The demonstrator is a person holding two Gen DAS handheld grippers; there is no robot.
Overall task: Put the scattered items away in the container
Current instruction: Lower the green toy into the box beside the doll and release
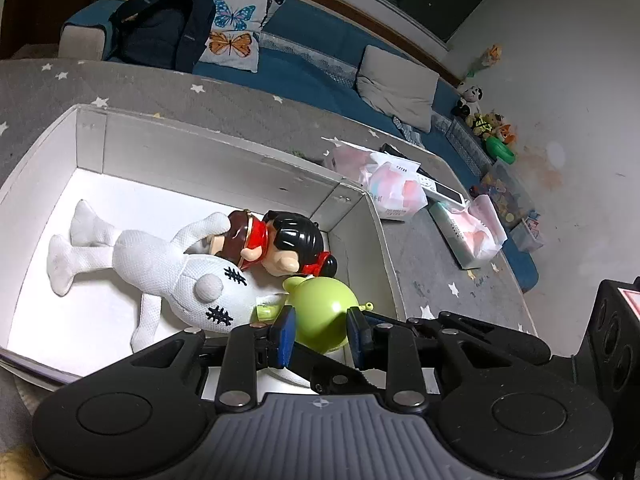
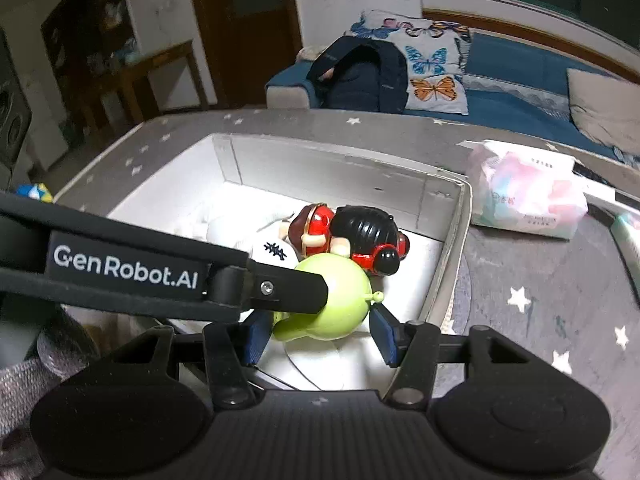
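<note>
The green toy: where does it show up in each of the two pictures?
Left wrist view: the green toy sits low in the middle, inside the white box, between the gripper's blue pads.
Right wrist view: the green toy is at centre, partly behind a black arm.
Shared landmark: the black-haired doll just beyond it.

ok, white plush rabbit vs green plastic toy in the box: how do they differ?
The white mesh-fabric plush rabbit is soft, long-limbed and lies sprawled flat; the glossy lime-green round plastic toy is hard, compact and bulbous. The rabbit has black stitched marks, while the green toy is plain. The rabbit lies free; the green toy sits between the left tool's pads. Both are inside the white cardboard box.
</note>
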